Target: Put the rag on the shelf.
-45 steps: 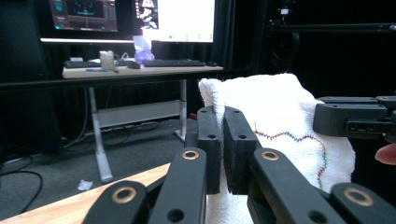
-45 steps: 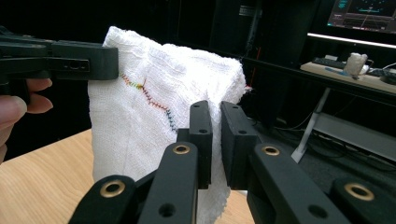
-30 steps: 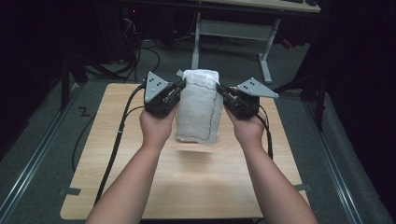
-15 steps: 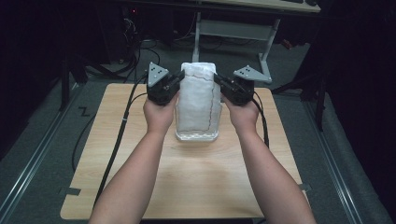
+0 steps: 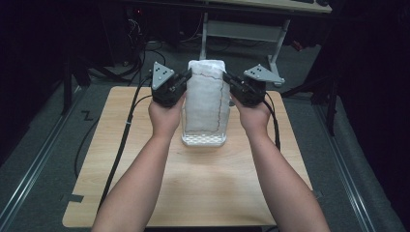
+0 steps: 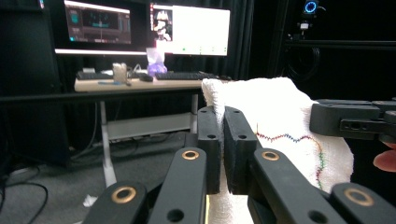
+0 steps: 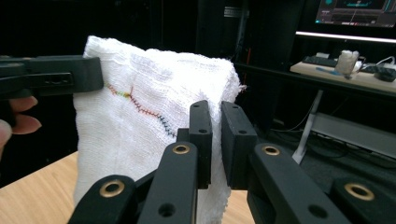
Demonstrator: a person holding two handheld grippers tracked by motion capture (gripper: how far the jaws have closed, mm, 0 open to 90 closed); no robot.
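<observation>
A light wooden table [image 5: 203, 188] sits on a grey floor [image 5: 43, 159] in a dark room. Behind the table stands a desk [image 6: 140, 85] with pale legs and a crossbar. On the desk rest a black keyboard [image 6: 184, 75], a small purple object [image 6: 156, 69] and a pale cup-like item [image 6: 120, 72]. Above them glow two monitors [image 6: 191, 29], one dark with coloured panels, one mostly white. A black cable [image 6: 23, 186] curls on the floor beside the desk.

left gripper [image 5: 186, 77] black, grey plate | right gripper [image 5: 226, 77] alike (brass rivets) | black cables | bare forearms
</observation>
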